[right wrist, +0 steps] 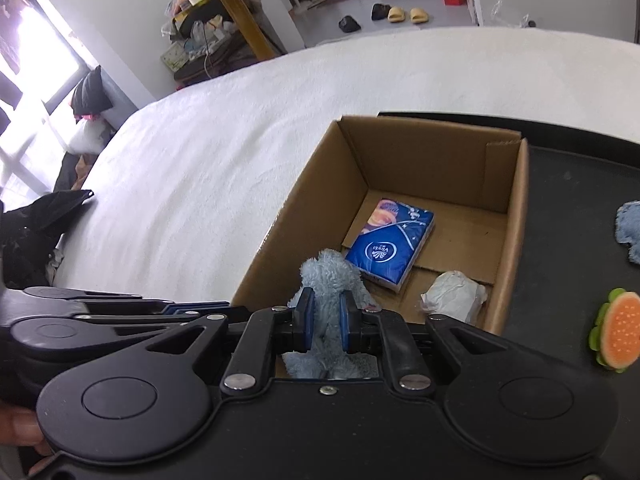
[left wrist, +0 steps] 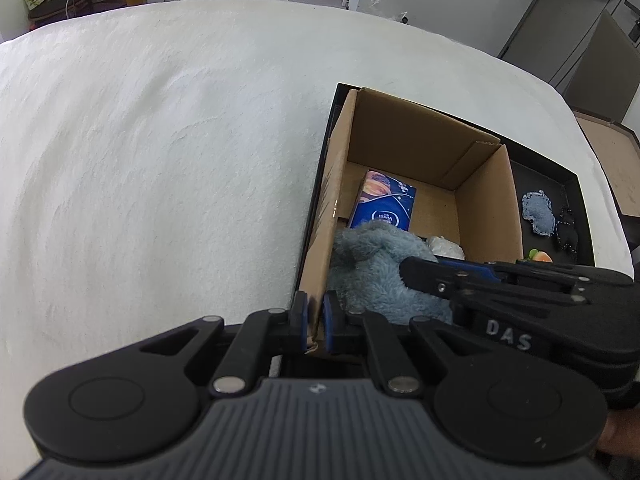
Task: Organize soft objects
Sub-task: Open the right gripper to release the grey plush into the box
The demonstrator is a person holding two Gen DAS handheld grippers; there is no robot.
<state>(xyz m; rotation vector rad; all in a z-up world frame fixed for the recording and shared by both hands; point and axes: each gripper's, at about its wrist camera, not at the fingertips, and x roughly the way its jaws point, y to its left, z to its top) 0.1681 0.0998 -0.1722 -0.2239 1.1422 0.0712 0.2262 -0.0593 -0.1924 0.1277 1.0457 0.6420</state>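
Note:
An open cardboard box stands at the left end of a black tray on a white fleecy cover. My left gripper is shut on the box's near left wall, close to the corner. A fluffy light-blue plush toy hangs over the near end of the box, with my right gripper shut on it. On the box floor lie a blue tissue pack and a white crumpled wad.
Right of the box, the tray holds a blue-grey soft piece, a small black item and a burger-shaped toy. The white cover spreads far to the left. Slippers and furniture stand beyond it.

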